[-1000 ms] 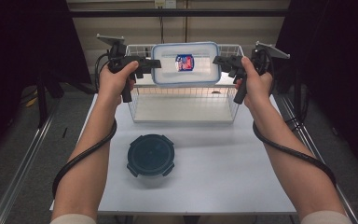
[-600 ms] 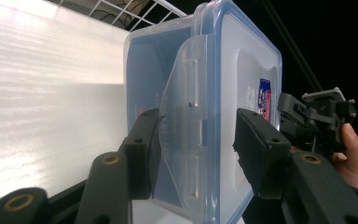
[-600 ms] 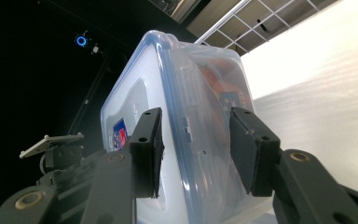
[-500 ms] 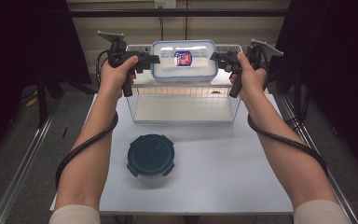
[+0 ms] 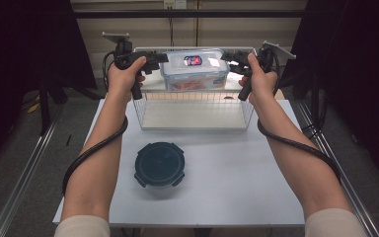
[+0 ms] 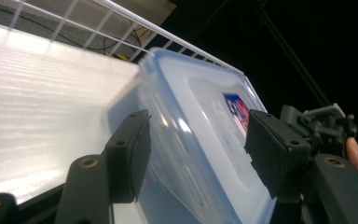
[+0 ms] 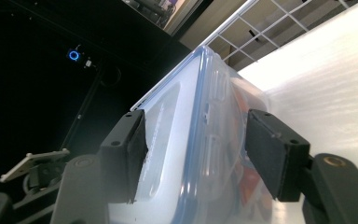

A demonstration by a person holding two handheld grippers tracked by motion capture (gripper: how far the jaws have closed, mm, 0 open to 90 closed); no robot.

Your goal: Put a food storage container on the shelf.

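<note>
A clear food box (image 5: 195,69) with a blue-rimmed lid and a red-blue label lies on the frosted white panel (image 6: 42,107) of a wire rack (image 5: 143,106), with something red inside it. My left gripper (image 5: 160,58) straddles its left end and my right gripper (image 5: 227,57) its right end. Both pairs of jaws have just been opening. In the left gripper view the box (image 6: 200,121) lies between the spread pads of my left gripper (image 6: 196,149). In the right gripper view the box (image 7: 186,130) lies the same way in my right gripper (image 7: 198,154). Neither grips it.
A round dark teal lidded container (image 5: 159,164) sits on the white table (image 5: 237,168) in front of the rack, between the person's forearms. Black cables trail from both grippers along the arms. Metal rails run down both sides of the table.
The box has gone from tilted up and held in front of the rack to lying flat on the rack's panel. Both hands moved forward with it, and both pairs of jaws have widened.
</note>
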